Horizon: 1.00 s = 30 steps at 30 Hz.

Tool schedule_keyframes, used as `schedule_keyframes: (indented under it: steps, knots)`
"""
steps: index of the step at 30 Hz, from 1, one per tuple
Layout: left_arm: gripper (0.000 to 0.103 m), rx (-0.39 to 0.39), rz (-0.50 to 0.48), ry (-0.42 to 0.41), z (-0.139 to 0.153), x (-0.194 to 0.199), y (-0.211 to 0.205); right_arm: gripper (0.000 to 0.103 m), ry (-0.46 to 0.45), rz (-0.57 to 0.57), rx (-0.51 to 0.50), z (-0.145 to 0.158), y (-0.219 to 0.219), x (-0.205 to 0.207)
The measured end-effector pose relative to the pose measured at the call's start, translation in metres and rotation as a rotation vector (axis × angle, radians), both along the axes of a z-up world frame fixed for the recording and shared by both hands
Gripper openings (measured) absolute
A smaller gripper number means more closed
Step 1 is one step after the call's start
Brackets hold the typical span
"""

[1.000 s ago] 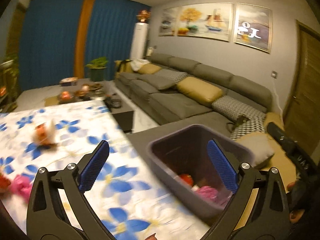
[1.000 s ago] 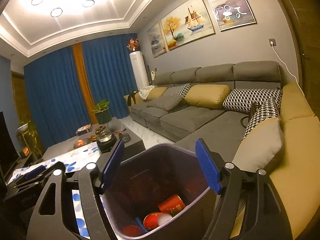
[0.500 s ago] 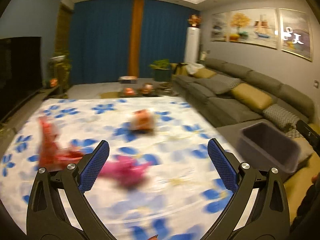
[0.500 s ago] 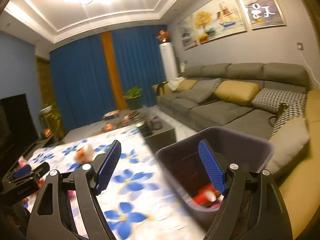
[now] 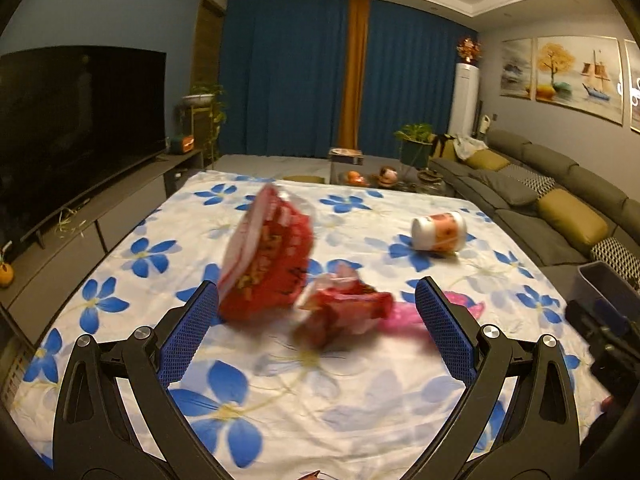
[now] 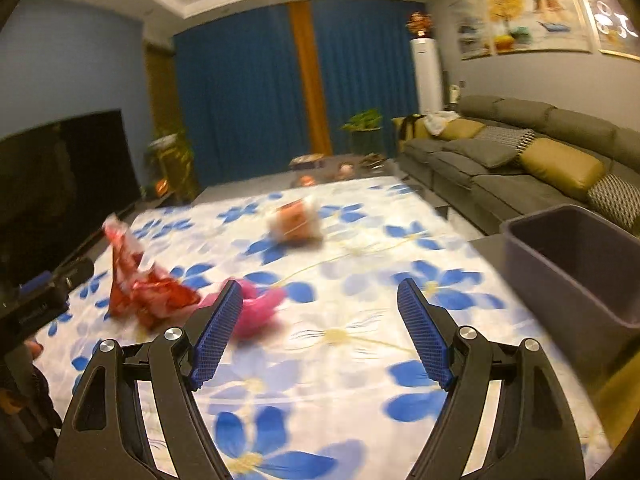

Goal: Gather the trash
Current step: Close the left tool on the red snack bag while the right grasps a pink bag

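Observation:
On the blue-flowered cloth (image 5: 320, 392) a red instant-noodle bowl (image 5: 268, 256) stands tipped on its edge. A crumpled red wrapper (image 5: 344, 308) and a pink wrapper (image 5: 404, 316) lie to its right. A paper cup (image 5: 438, 232) lies on its side farther back. My left gripper (image 5: 316, 300) hangs open just short of the bowl and red wrapper, holding nothing. My right gripper (image 6: 320, 292) is open and empty, with the pink wrapper (image 6: 260, 312) by its left finger and the red wrapper (image 6: 148, 292) farther left. The blurred cup (image 6: 298, 222) lies ahead. The grey bin (image 6: 576, 264) stands at the right.
A grey sofa (image 5: 560, 200) with yellow cushions runs along the right, behind the bin (image 5: 600, 280). A TV (image 5: 76, 128) on a low cabinet lines the left. Beyond the cloth stand a coffee table with items (image 5: 380, 178) and potted plants. The other gripper (image 6: 44, 296) shows at the left edge.
Both views have swung left, away from the bin and onto the flowered cloth. The bowl and wrappers now sit close in front of the left gripper. Both grippers stay open and empty.

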<state>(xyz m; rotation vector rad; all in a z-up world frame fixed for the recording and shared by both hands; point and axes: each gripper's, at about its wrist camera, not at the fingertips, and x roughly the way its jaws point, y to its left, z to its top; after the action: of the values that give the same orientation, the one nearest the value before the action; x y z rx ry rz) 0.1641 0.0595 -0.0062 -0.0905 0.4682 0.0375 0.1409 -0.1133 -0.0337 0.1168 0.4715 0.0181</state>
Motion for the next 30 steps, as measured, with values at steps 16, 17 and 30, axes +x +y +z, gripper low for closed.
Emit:
schedule_keyframes:
  steps: [16, 17, 30]
  knots:
    - [0.097, -0.017, 0.032, 0.016, -0.012, 0.041, 0.034, 0.068, 0.156, 0.067, -0.062, -0.045, 0.057, 0.078]
    - [0.097, -0.015, 0.035, 0.021, -0.013, 0.045, 0.035, 0.065, 0.164, 0.07, -0.058, -0.046, 0.057, 0.081]
    - [0.09, -0.015, 0.037, 0.074, -0.025, 0.073, 0.037, 0.029, 0.235, 0.132, -0.037, -0.056, 0.058, 0.096]
